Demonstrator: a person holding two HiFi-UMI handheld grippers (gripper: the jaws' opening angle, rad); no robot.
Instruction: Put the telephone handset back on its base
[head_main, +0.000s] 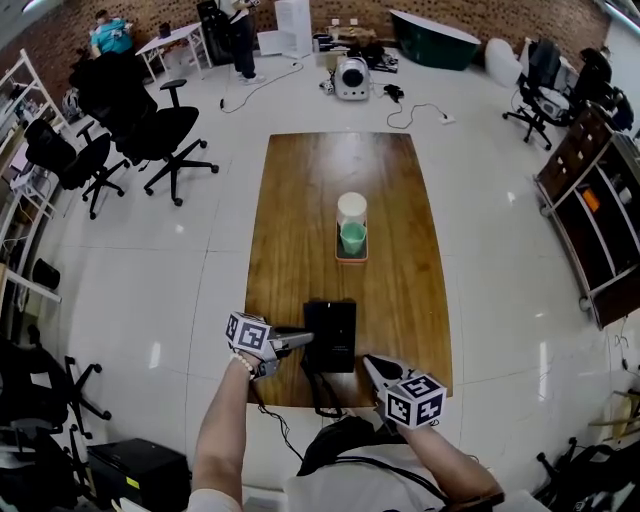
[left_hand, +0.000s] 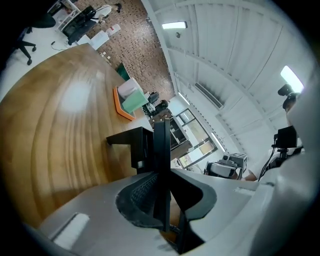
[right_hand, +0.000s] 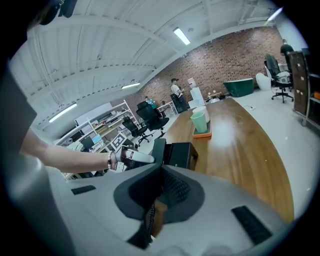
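Note:
The black telephone base (head_main: 334, 337) sits at the near end of the wooden table (head_main: 290, 220). My left gripper (head_main: 300, 339) reaches in from the left and is shut on the black handset (left_hand: 162, 145), which stands edge-on between the pads at the base's left side. The base (left_hand: 131, 142) shows just behind it. From the right gripper view the handset (right_hand: 158, 149) is upright beside the base (right_hand: 181, 154), with the left gripper (right_hand: 149, 159) on it. My right gripper (head_main: 372, 368) hovers at the table's front edge, right of the phone, shut with nothing held. The cord (head_main: 320, 392) hangs off the front edge.
An orange tray (head_main: 351, 257) with a green cup (head_main: 352, 238) and a white container (head_main: 351, 208) stands mid-table beyond the phone. Office chairs (head_main: 165, 135) stand to the left on the white floor, and shelving (head_main: 600, 210) lines the right wall.

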